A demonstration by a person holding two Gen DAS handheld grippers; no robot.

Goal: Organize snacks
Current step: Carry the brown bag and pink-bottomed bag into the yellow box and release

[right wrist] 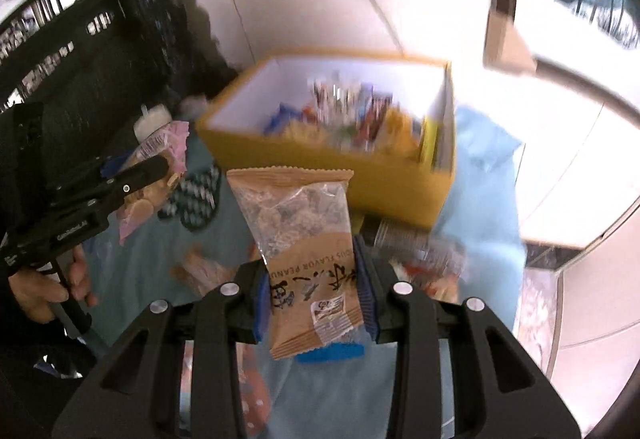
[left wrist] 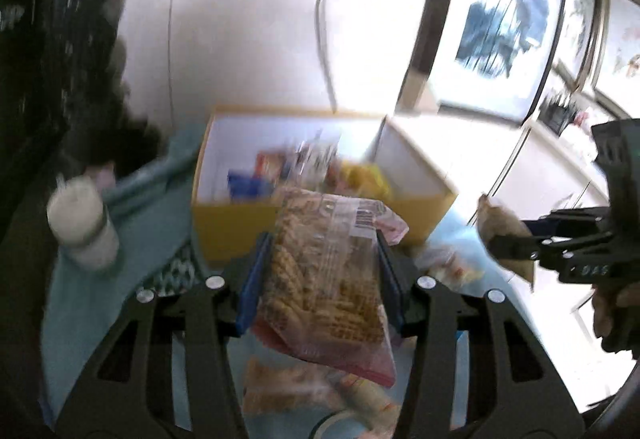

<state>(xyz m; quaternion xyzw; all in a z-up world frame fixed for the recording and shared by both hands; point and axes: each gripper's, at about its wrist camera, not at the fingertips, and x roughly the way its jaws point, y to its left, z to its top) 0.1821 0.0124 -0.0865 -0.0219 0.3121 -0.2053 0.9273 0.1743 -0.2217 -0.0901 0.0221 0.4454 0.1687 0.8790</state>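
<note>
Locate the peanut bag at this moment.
In the right wrist view, the peanut bag is clamped between the right gripper's fingers, held above the blue cloth just in front of the yellow box.

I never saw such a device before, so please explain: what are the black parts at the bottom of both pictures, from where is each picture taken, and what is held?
There is no robot here. A person holds one hand-held black tool in each hand, and each tool carries a camera looking forward along its two fingers. So each picture shows its own tool from behind.

In the left camera picture, the left tool is shut on a clear bag of biscuits. In the right camera picture, the right tool is shut on a brown peanut packet.

Ahead stands a yellow box already holding snacks, on a light blue cloth. More packets lie loose on the cloth, and a white bottle stands to the left. Both pictures are blurred.
</note>
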